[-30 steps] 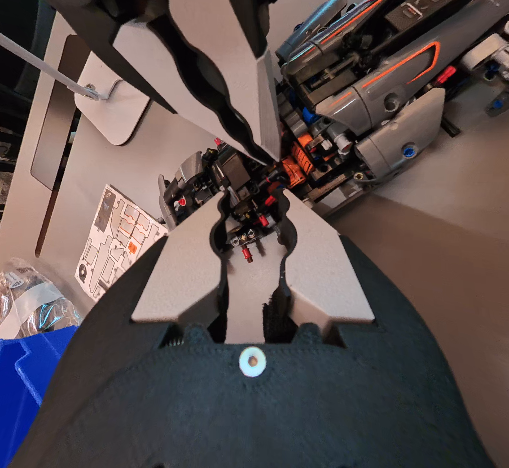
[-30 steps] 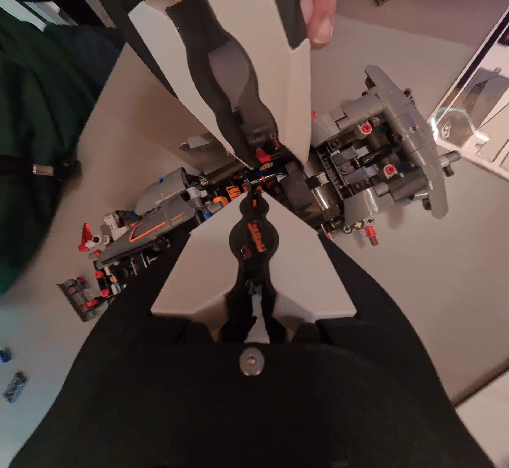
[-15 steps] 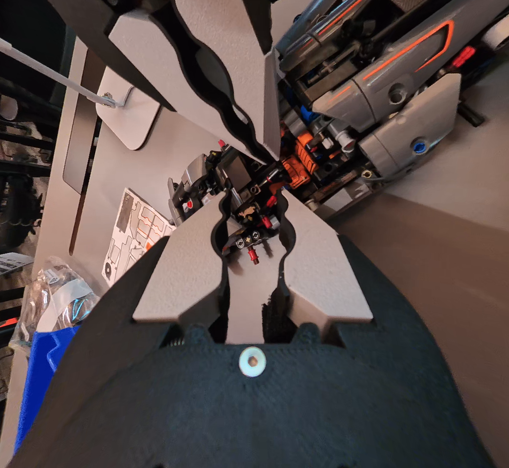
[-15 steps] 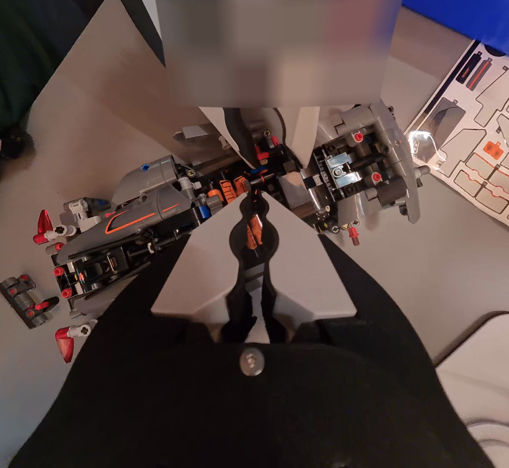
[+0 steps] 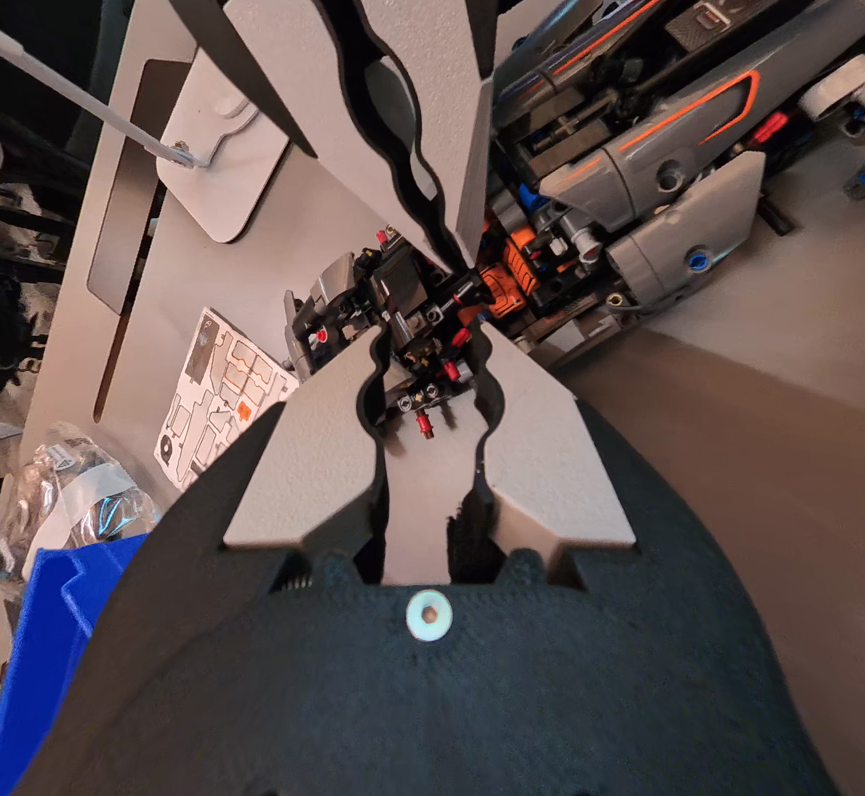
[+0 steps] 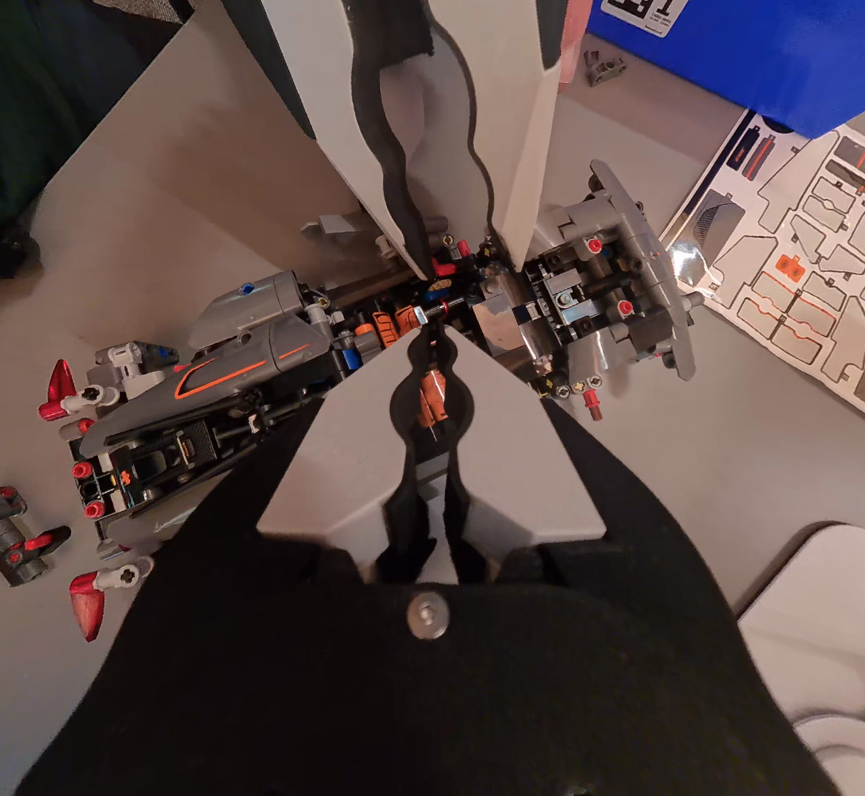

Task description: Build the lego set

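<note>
- In the left wrist view, the left gripper (image 5: 428, 333) had its jaws about half open. One finger pressed on each side of the dark rear module (image 5: 402, 287), so the module appeared to be held.
- The right gripper (image 6: 435, 333) had its jaws almost closed, with only a thin slit between the tips. I could not tell whether they pinched anything.
- Just beyond the right tips, at 12 o'clock, lay a short black axle (image 6: 442, 305). It sat at the joint between the rear module and the long grey-and-orange car body (image 6: 220, 366).
- In the right wrist view the long axis of the model ran from 8 o'clock to 3 o'clock, across the pointing direction of the right gripper. The body was on the 9 o'clock side and the module on the 3 o'clock side.
- The right gripper was the nearer one to the joint, so the coming push probably belonged to it, while the left one steadied the module.
- Compared with one second before, both jaw gaps looked the same. The right view had shifted: a blue bin (image 6: 772, 24) now showed at 1 o'clock, and more of the sticker sheet (image 6: 786, 268) showed at 3 o'clock.
</note>
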{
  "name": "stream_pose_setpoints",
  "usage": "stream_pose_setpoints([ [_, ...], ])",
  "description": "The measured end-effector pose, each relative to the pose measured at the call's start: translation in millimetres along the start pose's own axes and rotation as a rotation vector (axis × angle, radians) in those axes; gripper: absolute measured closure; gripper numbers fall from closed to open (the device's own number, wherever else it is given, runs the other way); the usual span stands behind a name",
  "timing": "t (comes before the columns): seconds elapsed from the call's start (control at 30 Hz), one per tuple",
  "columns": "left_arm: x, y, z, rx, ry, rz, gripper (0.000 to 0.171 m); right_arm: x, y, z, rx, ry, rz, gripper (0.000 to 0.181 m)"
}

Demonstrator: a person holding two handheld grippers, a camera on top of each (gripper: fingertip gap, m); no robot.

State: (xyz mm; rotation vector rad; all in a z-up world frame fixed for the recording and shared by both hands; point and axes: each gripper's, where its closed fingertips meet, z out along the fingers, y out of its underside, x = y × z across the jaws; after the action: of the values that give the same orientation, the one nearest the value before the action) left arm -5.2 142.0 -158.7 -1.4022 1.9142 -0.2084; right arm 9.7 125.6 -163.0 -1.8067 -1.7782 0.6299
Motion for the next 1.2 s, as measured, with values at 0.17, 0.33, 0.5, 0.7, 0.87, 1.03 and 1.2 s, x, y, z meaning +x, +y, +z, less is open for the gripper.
stream_pose_setpoints([
  [0.17,-8.5,-0.6,-4.2,-0.007,-0.024,0.013,0.141,0.0,-1.1,0.0,0.04,-0.029,0.037,0.181],
  [0.33,-12.6,1.0,0.5,-0.054,-0.036,0.12,0.146,1.2,-3.0,-2.5,0.092,-0.049,0.068,0.181],
  [0.5,-12.8,7.3,10.7,-0.12,-0.049,0.251,0.154,1.8,-3.5,-2.9,0.118,-0.053,0.077,0.181],
  [0.7,-12.2,6.5,11.2,-0.125,-0.063,0.311,0.156,2.1,-3.7,-3.9,0.132,-0.048,0.074,0.181],
  [0.87,-13.2,6.4,11.2,-0.121,-0.068,0.323,0.153,1.8,-3.5,-2.9,0.131,-0.047,0.065,0.181],
  [1.03,-15.4,4.2,12.2,-0.112,-0.084,0.364,0.15,2.1,-3.5,-4.1,0.136,-0.046,0.067,0.181],
  [1.2,-11.7,5.2,14.4,-0.112,-0.098,0.409,0.16,2.2,-3.4,-4.2,0.138,-0.044,0.062,0.181],
])
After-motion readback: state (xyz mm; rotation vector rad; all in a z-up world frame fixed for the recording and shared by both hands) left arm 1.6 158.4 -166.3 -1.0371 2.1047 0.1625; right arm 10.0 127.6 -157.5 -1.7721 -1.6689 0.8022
